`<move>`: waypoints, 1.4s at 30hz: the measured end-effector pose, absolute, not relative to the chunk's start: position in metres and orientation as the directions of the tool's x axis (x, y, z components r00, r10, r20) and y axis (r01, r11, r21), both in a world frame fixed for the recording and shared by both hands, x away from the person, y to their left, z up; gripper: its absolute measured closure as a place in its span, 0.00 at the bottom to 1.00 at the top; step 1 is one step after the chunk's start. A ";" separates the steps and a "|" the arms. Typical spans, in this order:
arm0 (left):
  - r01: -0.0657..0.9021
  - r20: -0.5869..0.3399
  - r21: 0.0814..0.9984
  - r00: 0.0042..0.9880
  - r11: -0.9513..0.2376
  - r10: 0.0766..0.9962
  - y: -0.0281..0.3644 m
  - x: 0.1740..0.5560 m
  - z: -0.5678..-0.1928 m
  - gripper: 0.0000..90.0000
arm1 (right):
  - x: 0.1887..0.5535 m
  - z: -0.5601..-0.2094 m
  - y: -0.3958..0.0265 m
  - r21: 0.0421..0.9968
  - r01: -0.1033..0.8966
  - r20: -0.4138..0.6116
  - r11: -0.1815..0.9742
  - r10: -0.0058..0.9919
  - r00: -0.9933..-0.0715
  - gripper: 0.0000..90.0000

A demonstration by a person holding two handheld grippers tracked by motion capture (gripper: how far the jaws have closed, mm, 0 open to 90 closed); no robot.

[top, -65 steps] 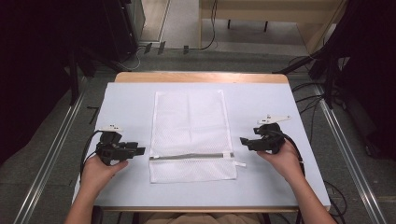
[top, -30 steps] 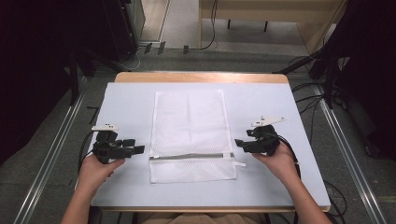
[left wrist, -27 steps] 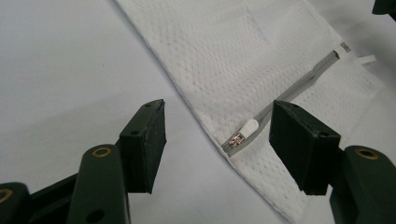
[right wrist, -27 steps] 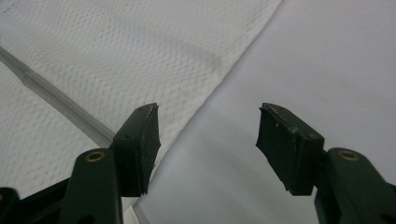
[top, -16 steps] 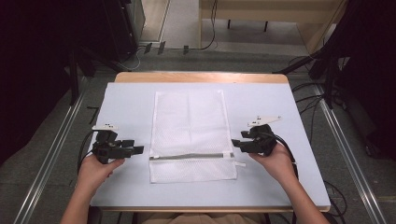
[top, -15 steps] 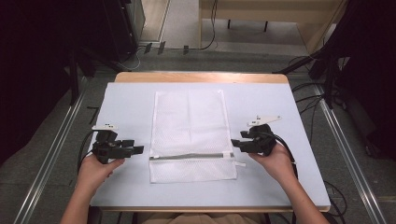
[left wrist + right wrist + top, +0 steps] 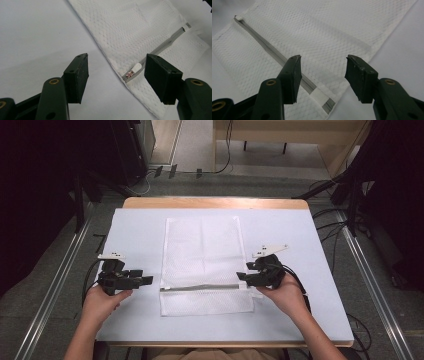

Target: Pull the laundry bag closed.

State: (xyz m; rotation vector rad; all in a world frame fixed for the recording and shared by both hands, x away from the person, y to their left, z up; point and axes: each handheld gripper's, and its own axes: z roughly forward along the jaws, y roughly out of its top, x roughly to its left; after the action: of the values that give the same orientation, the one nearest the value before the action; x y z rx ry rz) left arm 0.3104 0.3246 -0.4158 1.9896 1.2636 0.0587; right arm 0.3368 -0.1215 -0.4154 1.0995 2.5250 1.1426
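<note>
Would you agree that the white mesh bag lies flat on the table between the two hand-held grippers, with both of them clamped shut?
Not quite: both are open. The left hand-held gripper and right hand-held gripper each show a clear gap in their own gripper views. The white mesh bag does lie flat between them.

A lab or test workspace: a wooden table [image 7: 215,202] with a pale cover, metal floor rails [image 7: 55,285] either side, cables [image 7: 325,220] on grey floor, dark equipment racks [image 7: 125,150] far left.

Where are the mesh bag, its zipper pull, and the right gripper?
mesh bag [image 7: 202,247], high view, middle of the mesh
zipper pull [image 7: 136,67], left gripper view, white tab
right gripper [image 7: 242,278], high view, between jaw tips
</note>
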 end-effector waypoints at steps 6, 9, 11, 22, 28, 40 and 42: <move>0.743 -0.322 0.628 0.519 -0.231 0.792 0.323 0.309 -0.415 0.41 | 0.338 -0.414 -0.108 0.698 0.545 0.146 0.465 0.652 -0.744 0.54; 0.746 -0.326 0.625 0.516 -0.229 0.792 0.323 0.310 -0.416 0.41 | 0.339 -0.413 -0.105 0.697 0.541 0.143 0.470 0.648 -0.748 0.55; 0.750 -0.327 0.620 0.516 -0.232 0.791 0.323 0.310 -0.416 0.41 | 0.340 -0.411 -0.101 0.695 0.541 0.145 0.474 0.645 -0.751 0.56; 0.752 -0.330 0.618 0.513 -0.229 0.793 0.322 0.310 -0.416 0.41 | 0.344 -0.406 -0.073 0.692 0.514 0.144 0.507 0.601 -0.786 0.60; 0.753 -0.333 0.617 0.514 -0.229 0.791 0.323 0.310 -0.416 0.41 | 0.352 -0.411 -0.060 0.680 0.518 0.163 0.518 0.582 -0.797 0.63; 0.754 -0.335 0.615 0.514 -0.230 0.789 0.322 0.310 -0.417 0.41 | 0.360 -0.413 -0.036 0.686 0.498 0.167 0.530 0.551 -0.818 0.61; 0.754 -0.334 0.615 0.514 -0.231 0.790 0.322 0.310 -0.417 0.41 | 0.360 -0.414 -0.031 0.682 0.494 0.164 0.540 0.545 -0.822 0.61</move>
State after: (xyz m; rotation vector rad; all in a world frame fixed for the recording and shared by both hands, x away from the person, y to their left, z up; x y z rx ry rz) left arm 0.3104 0.3222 -0.4172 2.0053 1.2587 0.0601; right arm 0.3596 -0.0310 -0.4138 0.9109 2.6967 1.1602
